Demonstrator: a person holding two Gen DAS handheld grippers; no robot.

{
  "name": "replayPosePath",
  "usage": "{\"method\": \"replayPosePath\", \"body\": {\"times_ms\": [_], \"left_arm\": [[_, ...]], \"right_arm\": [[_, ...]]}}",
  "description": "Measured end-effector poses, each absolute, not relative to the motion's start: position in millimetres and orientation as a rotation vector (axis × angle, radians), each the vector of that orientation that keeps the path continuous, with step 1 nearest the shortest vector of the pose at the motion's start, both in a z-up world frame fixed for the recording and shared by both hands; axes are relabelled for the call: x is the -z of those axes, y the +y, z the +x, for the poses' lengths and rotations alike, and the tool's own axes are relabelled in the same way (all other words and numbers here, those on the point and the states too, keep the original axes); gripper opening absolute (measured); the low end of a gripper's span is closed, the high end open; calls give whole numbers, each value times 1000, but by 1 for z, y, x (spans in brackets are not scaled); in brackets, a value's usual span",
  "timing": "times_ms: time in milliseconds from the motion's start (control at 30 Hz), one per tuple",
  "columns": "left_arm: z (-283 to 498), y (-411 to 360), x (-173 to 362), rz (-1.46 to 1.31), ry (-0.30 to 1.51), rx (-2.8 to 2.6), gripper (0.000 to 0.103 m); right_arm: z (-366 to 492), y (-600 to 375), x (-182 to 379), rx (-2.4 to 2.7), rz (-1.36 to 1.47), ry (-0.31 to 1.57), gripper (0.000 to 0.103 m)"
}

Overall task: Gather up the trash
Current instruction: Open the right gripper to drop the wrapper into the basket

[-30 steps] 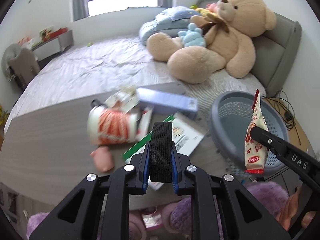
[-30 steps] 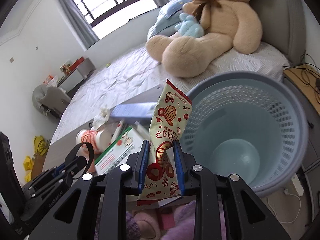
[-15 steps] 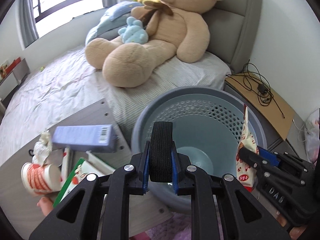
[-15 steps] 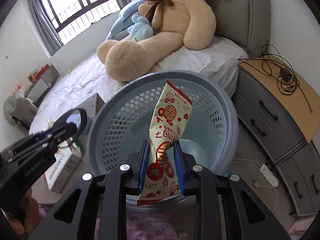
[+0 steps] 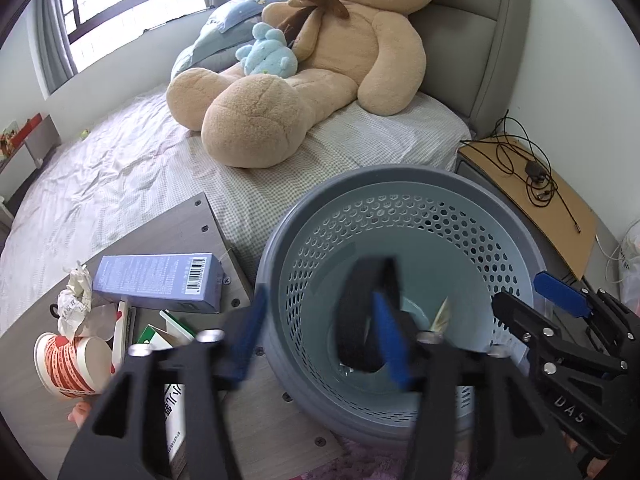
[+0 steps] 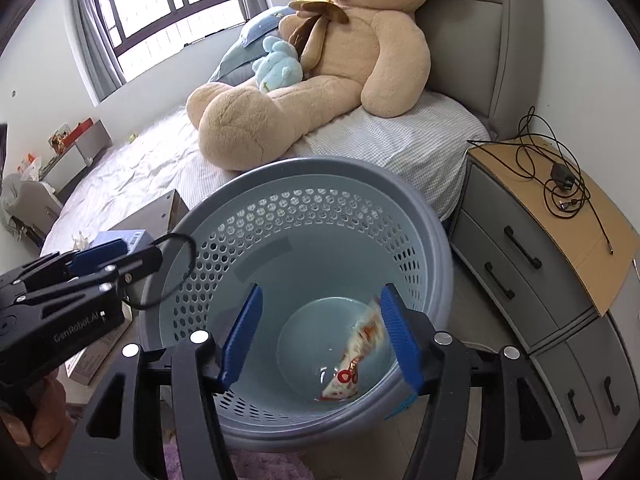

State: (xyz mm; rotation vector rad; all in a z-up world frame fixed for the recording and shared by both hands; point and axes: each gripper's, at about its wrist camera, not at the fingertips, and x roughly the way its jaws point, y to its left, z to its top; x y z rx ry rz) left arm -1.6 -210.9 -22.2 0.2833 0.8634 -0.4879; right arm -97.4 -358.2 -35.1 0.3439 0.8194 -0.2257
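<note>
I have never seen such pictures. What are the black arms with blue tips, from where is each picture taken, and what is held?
There is no robot here: a person holds a hand tool in each hand, and each tool ends in a two-finger claw with blue pads. A wide-angle camera on each tool looks along its fingers, so there is one picture per hand.

In the left picture the left claw is open over the grey basket, with a blurred black band loose between its fingers. In the right picture the right claw is open and holds nothing. A snack packet, blurred, is deep in the basket.

On the wooden table lie a blue box, a paper cup and other packaging.
</note>
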Motion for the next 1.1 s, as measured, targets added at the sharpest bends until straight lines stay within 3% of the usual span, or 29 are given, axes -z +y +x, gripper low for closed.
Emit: {"method": "replayPosePath", "body": {"times_ms": [33,400,733,1100], "left_arm": [[-3,-208,21,273,852,481,75],[-3,-203,26,289,867,438,78],[-5,-200,21,283,848,409,89],[-6,-187,17,268,845,370,92]], "right_arm": [[-98,-359,35,228,347,819,60],[-104,-361,46,224,384,845,67],[-104,-360,44,222,384,838,70],[-100,-357,37,223,372,838,82]]}}
